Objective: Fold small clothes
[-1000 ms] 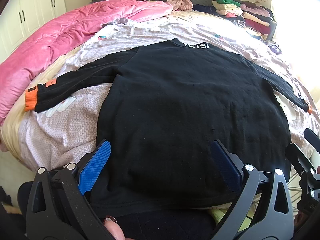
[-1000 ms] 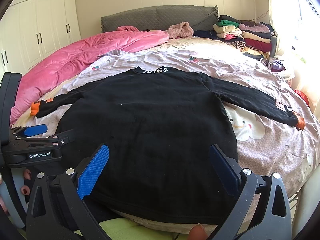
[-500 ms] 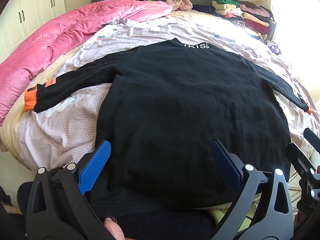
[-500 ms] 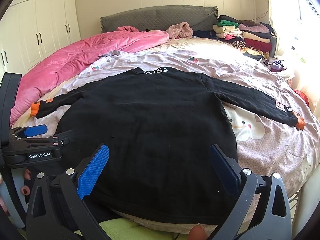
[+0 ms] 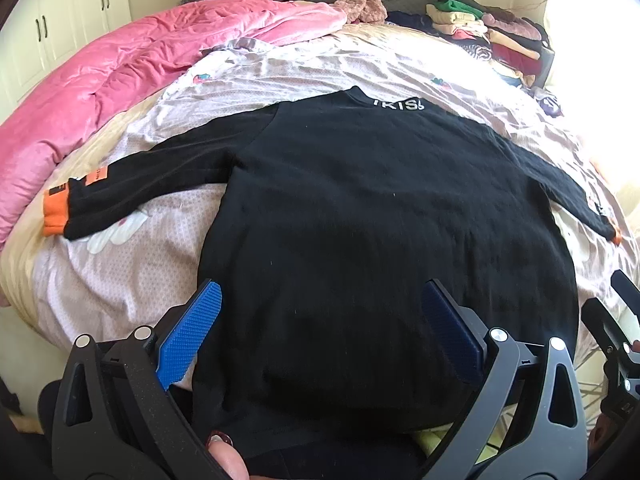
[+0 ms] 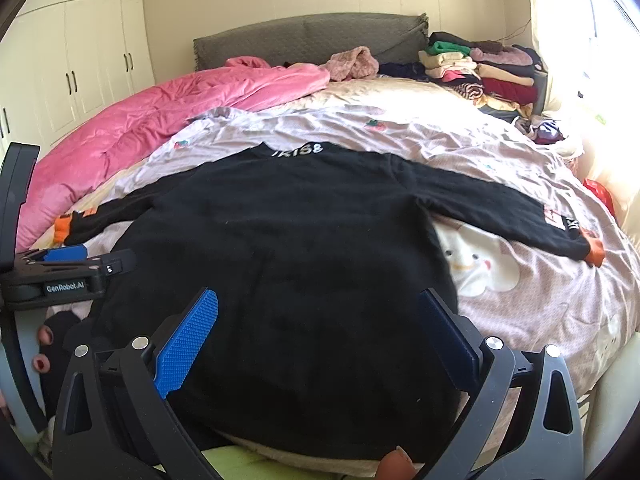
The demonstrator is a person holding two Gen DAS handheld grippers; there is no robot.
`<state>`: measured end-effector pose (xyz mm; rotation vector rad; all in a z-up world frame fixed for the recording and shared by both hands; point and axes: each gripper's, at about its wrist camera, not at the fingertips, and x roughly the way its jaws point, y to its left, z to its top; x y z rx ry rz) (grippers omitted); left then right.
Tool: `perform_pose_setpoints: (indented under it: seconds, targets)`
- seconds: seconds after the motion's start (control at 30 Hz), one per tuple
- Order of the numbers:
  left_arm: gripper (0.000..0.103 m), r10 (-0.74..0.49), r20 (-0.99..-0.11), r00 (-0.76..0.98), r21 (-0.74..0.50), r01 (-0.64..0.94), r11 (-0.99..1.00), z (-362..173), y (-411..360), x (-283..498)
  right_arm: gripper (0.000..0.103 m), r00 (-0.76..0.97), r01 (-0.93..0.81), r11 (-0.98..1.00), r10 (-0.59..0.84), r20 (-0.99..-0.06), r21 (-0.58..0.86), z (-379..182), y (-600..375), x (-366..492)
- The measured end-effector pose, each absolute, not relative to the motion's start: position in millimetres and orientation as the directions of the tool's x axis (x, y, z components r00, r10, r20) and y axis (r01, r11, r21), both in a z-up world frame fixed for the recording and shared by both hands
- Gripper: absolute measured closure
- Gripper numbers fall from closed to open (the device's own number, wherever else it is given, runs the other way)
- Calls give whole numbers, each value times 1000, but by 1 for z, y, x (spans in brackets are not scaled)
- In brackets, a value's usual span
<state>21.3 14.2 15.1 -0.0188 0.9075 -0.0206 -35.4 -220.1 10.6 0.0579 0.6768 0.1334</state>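
Observation:
A black long-sleeved sweater lies flat on the bed, back up, collar with white lettering at the far end, both sleeves spread out with orange cuffs. My left gripper hovers open over the hem's left part, blue pads wide apart and empty. My right gripper hangs open above the hem's right part, holding nothing. The left gripper's body shows at the left edge of the right wrist view.
A pink quilt is heaped along the bed's left side. Stacks of folded clothes sit at the far right by the grey headboard. White wardrobes stand on the left. The patterned sheet lies bare right of the sweater.

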Motion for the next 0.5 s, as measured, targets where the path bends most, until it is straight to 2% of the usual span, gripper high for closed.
perform_pose_setpoints:
  seconds: [0.5]
  targets:
    - [9, -39, -791, 611, -25, 31, 999, 37, 4, 63, 4, 793, 0, 993, 72, -605, 119, 27, -269, -3]
